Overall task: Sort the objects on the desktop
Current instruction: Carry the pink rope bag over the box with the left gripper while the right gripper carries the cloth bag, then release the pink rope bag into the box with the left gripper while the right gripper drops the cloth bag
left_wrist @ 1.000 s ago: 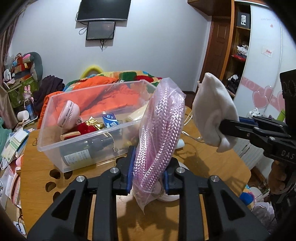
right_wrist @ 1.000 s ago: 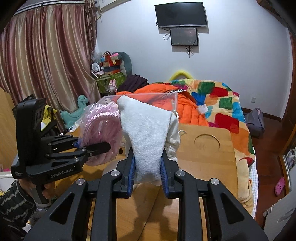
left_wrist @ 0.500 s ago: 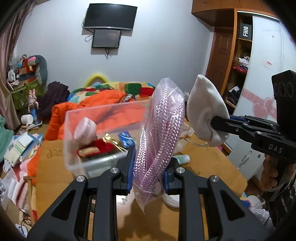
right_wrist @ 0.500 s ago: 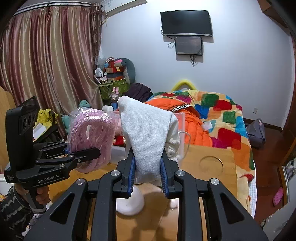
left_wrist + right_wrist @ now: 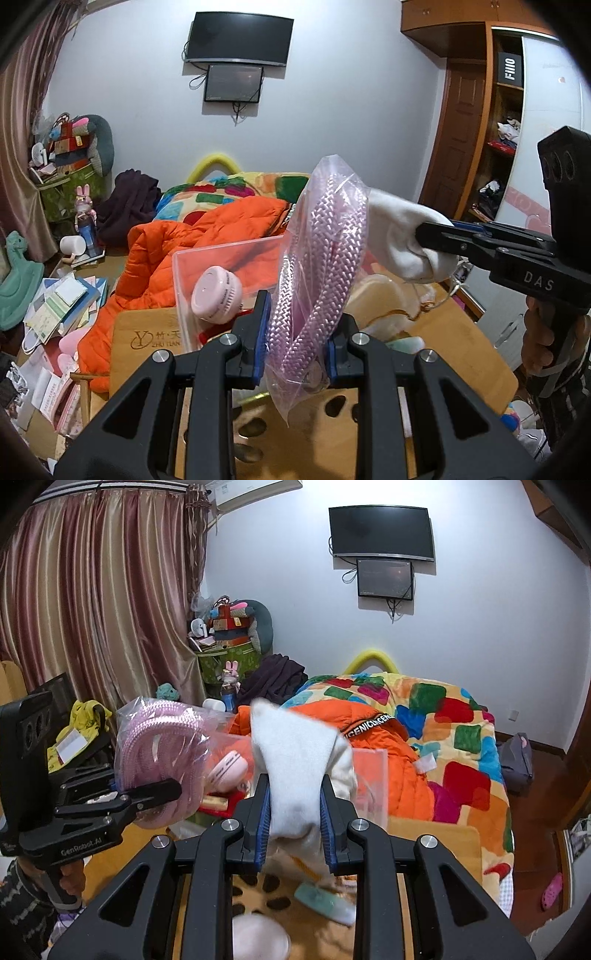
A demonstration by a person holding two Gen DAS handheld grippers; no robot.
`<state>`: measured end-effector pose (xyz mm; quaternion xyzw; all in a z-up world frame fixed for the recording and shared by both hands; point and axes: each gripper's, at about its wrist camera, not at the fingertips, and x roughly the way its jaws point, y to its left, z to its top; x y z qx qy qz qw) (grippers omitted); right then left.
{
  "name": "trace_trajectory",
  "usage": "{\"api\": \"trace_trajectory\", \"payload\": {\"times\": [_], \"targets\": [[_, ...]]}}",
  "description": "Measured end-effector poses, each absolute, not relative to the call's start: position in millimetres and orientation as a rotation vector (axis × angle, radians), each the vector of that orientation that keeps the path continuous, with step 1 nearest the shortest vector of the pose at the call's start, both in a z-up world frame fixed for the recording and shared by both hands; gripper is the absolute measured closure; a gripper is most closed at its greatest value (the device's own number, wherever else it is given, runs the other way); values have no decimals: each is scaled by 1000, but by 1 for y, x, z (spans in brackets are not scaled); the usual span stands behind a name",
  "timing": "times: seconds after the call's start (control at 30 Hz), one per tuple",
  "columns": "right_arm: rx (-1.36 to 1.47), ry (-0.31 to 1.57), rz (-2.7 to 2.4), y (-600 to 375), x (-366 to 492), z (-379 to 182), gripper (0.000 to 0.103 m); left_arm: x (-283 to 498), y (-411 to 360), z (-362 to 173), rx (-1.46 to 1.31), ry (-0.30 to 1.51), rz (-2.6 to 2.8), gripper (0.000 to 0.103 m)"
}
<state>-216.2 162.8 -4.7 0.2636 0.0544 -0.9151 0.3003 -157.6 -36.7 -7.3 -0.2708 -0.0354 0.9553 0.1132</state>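
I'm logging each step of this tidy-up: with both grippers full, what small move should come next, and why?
Probably carry the left gripper forward over the clear bin and release there. It is shut on the bagged pink rope, held up just in front of the open bin, which already holds a pink round gadget. The right gripper, shut on the white cloth, could follow.

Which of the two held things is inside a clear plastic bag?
The pink rope, clamped in the left tongs, is sealed in a clear bag. The white cloth in the right tongs is bare fabric with no wrapping.
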Motion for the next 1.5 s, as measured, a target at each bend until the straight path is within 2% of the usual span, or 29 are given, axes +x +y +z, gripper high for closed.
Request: {"api": "trace_trajectory", "payload": {"times": [0.4, 0.67, 0.83, 1.0, 1.3, 1.5], "targets": [[822, 303, -2379, 114, -250, -54, 82, -186, -43, -28, -870, -105, 2796, 79], [855, 420, -2365, 110, -245, -59, 67, -194, -37, -31, -906, -105, 2778, 76], [841, 497, -2399, 123, -233, -56, 51, -197, -26, -38, -953, -48, 2771, 70], [888, 544, -2404, 133, -231, -60, 51, -194, -20, -40, -959, -19, 2763, 61], [1020, 388, -2369, 144, -241, -59, 51, -186, -24, -47, -975, -25, 2764, 49], [1024, 414, -2365, 143, -224, -60, 51, -182, -34, -52, -1005, -104, 2744, 48]]}}
